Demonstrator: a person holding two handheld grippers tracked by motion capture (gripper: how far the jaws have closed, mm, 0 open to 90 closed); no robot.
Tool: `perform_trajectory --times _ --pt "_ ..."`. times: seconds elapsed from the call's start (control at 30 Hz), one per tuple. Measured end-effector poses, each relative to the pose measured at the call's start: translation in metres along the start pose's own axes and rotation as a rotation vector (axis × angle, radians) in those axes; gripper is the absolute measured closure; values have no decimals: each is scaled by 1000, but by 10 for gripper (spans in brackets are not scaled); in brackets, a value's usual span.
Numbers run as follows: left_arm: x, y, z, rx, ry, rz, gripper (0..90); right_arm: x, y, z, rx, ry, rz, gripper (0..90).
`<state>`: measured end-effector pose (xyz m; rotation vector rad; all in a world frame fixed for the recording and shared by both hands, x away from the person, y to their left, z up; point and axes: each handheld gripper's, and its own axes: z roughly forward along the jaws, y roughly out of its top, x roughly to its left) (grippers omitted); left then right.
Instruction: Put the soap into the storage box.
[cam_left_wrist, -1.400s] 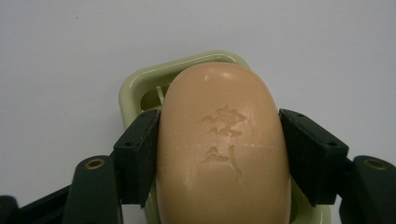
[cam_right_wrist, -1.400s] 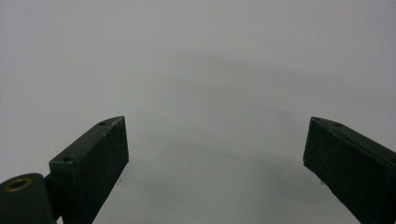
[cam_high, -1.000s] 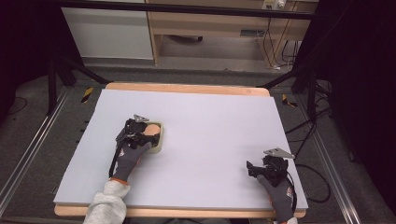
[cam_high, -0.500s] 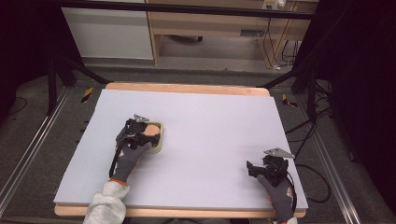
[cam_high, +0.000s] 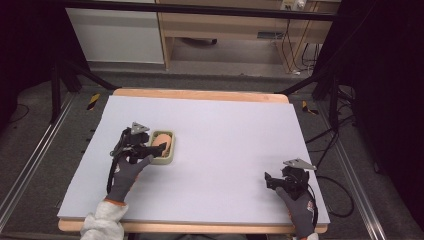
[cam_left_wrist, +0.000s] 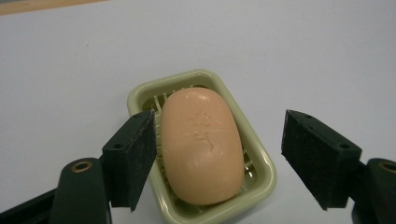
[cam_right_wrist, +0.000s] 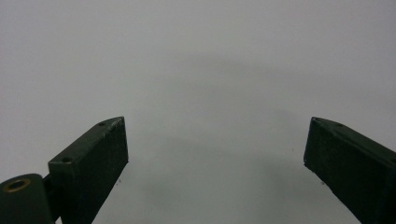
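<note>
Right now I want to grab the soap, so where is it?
The peach soap bar lies in the pale green soap dish on the table's left side in the high view, between the open jaws of the left gripper.

The high view looks forward and down from above the person's side, taking in the whole bench (cam_high: 225, 150) in mid-frame and the floor beyond it. The left gripper view sits very near, looking down past two black fingers (cam_left_wrist: 130, 158) at a soap dish (cam_left_wrist: 261, 179); that dish (cam_high: 167, 159) also shows left of centre in the high view. The right gripper view looks close down on bare bench surface (cam_right_wrist: 201, 70).
</note>
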<state>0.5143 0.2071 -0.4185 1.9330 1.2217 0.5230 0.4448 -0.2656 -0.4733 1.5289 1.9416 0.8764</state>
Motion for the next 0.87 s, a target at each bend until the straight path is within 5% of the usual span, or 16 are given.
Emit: perform_trajectory --times 0.43,0.87 --pt "15 -34 -32 -51 8 -8 278 -4 -3 -2 -2 -6 11 64" --pt "35 -73 -39 9 52 -23 287 -9 -5 -4 -1 -18 17 62"
